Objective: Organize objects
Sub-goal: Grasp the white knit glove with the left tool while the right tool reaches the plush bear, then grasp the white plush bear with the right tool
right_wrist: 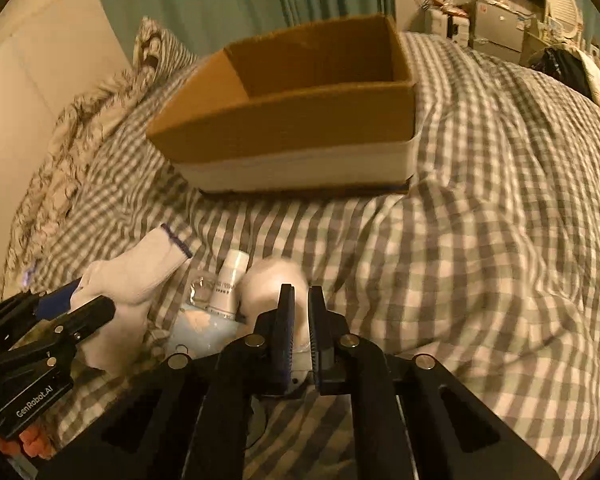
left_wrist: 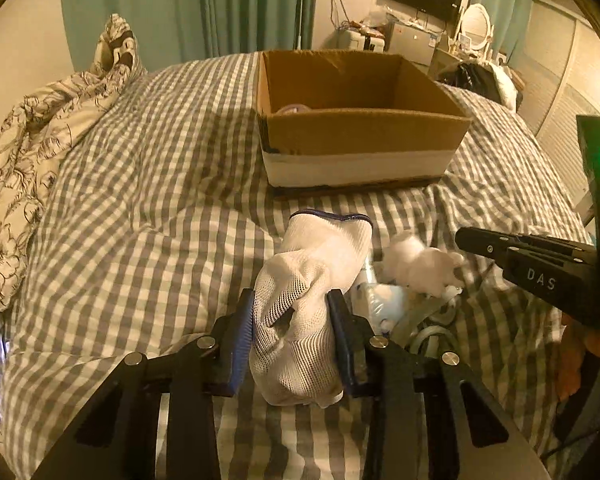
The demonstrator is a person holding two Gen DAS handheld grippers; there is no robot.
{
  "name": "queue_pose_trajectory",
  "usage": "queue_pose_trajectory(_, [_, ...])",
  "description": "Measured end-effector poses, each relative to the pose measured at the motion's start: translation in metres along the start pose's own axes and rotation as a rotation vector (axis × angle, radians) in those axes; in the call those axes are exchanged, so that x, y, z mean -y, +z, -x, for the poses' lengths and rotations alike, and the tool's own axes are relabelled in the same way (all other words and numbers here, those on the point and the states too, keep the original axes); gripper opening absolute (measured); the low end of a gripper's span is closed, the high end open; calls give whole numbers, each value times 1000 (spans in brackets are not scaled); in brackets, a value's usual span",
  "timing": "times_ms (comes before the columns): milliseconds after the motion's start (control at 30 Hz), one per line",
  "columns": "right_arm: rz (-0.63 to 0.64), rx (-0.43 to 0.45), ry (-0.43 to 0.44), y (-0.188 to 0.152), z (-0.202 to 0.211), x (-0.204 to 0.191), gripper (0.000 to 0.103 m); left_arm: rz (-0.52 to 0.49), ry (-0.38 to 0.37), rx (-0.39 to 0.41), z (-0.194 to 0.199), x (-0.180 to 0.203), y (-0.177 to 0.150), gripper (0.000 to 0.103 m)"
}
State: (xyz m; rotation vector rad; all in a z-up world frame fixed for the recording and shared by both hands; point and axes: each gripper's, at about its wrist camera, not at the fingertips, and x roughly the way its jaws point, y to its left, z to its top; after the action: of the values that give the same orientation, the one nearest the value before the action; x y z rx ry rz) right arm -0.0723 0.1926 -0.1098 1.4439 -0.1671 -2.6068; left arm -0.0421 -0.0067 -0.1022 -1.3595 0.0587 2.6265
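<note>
Black right gripper (left_wrist: 466, 236) reads "DAS"; left gripper (right_wrist: 100, 308) "GenRobot.AI".

Your white mesh glove (left_wrist: 300, 320), its cuff edged in dark blue, stands bunched and raised off the checked bedding, cuff pointing toward the open cardboard box (left_wrist: 356, 136), which sits upright farther back with a white band around its base. Just beside the glove you see a fluffy white toy (left_wrist: 416, 266), a white tube (right_wrist: 229, 284) and clear plastic packaging (left_wrist: 384, 304) lying clustered together.
</note>
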Motion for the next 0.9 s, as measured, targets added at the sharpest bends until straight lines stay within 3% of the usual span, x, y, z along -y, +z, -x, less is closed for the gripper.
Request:
queue_pose_trajectory(133, [-17, -14, 10, 0, -3, 4, 7, -8, 4, 14, 4, 2, 4, 36])
queue_pose_trajectory(200, [-26, -15, 14, 1, -5, 6, 14, -5, 9, 18, 4, 1, 6, 36])
queue_pose_trajectory(267, [-36, -21, 20, 0, -6, 10, 49, 6, 21, 19, 2, -3, 8, 36])
queue_pose_trajectory(300, [-38, -21, 24, 0, -7, 10, 52, 13, 27, 18, 1, -6, 9, 36])
queue_pose_trajectory(533, [10, -93, 41, 1, -29, -2, 56, 70, 36, -10, -16, -29, 9, 36])
queue_pose_trajectory(733, [67, -187, -3, -2, -54, -16, 54, 93, 28, -34, -24, -38, 5, 36])
queue_pose_trajectory(767, [76, -183, 0, -2, -53, -17, 46, 92, 27, -34, -24, -38, 4, 36])
queue_pose_trajectory(900, [97, -119, -20, -3, -39, -21, 46, 84, 27, -22, -20, -37, 4, 36])
